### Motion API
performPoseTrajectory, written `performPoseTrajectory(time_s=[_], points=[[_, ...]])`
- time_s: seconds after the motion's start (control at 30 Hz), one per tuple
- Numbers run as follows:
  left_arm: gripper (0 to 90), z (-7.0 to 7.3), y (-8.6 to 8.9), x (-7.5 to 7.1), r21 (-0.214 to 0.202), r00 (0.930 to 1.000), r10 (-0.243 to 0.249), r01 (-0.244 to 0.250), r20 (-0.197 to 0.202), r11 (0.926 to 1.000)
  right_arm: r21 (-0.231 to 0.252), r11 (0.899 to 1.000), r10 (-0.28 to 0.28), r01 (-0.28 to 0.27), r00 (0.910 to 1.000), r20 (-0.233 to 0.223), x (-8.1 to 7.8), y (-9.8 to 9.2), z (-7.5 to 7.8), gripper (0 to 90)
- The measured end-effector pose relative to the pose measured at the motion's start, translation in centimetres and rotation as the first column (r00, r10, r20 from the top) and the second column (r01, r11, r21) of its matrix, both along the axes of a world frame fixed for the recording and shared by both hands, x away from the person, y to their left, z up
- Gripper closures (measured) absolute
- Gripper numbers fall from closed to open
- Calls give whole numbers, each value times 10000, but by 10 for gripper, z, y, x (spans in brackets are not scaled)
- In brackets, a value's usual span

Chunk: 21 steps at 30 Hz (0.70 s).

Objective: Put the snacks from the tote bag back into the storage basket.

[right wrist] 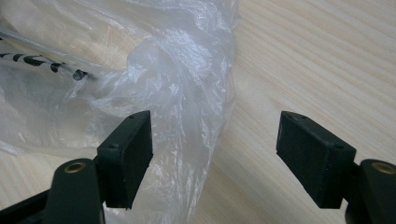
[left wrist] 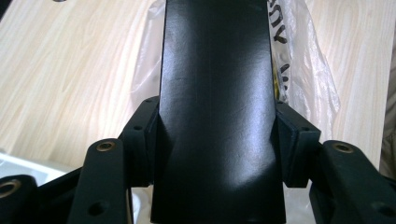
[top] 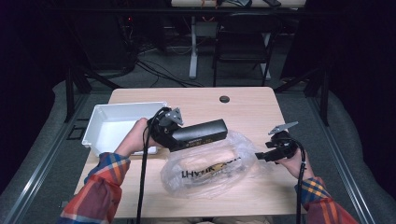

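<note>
The wooden table (top: 196,100) carries a white bin (top: 107,125) at my left and a crumpled clear plastic bag (top: 205,170) in front of me. My left gripper (left wrist: 217,135) clamps one end of a long black box (top: 198,134), held above the bag, its long axis level and pointing toward my right. My right gripper (right wrist: 215,154) stands open at the bag's right edge, its film lying loose between the pads.

Dim room, grey floor (top: 46,154), black chair (top: 243,39), floor cables (top: 159,70)
</note>
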<state>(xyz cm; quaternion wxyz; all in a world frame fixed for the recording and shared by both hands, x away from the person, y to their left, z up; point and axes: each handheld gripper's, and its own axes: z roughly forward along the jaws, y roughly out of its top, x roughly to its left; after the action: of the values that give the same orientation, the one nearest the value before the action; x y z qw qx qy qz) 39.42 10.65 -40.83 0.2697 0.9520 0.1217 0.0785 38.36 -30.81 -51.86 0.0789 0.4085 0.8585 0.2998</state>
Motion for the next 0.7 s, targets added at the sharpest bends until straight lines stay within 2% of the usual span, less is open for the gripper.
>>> performPoseTrajectory(time_s=[0.37,0.43,0.47,0.63,0.7], points=[[436,11,34,6,43,9993,308,-309,214,9995,-64,10000,8,-8,10000,-7,0,-1,0,264],[435,13,46,7,223,9991,322,-328,265,9992,-72,10000,-26,26,10000,-5,0,-1,0,264],[436,13,46,7,223,9991,322,-328,265,9992,-72,10000,-26,26,10000,-5,0,-1,0,264],[436,14,73,9,76,9974,596,-600,414,9982,-38,9999,-99,100,9998,179,-1,-2,2,256],[435,13,78,9,-6,9971,670,-670,372,9978,-56,9999,-101,102,9998,168,-1,-2,2,251]])
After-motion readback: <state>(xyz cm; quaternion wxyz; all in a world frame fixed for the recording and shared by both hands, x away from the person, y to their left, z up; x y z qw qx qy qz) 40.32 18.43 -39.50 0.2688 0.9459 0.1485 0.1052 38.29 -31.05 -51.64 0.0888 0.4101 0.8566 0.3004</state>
